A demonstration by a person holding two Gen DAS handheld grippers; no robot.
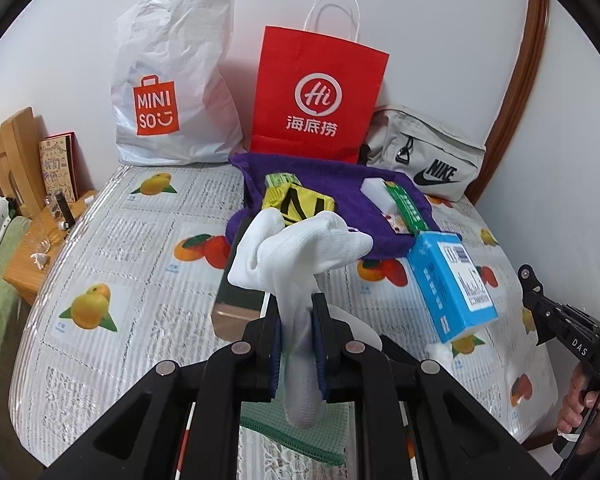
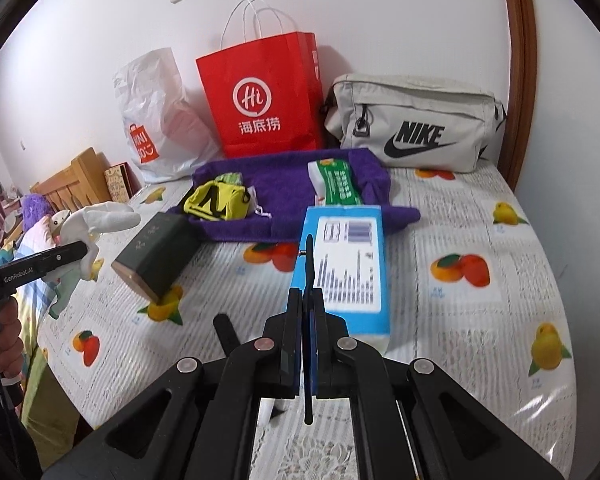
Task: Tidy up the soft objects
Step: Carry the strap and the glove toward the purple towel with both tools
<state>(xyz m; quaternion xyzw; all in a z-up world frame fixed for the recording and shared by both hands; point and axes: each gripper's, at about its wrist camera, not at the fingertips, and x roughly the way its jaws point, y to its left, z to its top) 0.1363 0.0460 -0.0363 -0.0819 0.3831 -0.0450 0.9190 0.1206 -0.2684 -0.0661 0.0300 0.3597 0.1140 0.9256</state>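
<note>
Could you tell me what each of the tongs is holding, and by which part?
Left tongs: white glove, pinched near its cuff. Right tongs: blue pack, near end.

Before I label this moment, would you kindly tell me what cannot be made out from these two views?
- Left wrist view: the lower end of the white glove is hidden between the left claw pads.
- Right wrist view: the right claw covers the near corner of the blue tissue pack; its label print is too small.
- Both views: the contents of the red paper bag and Nike pouch are hidden by their walls.
</note>
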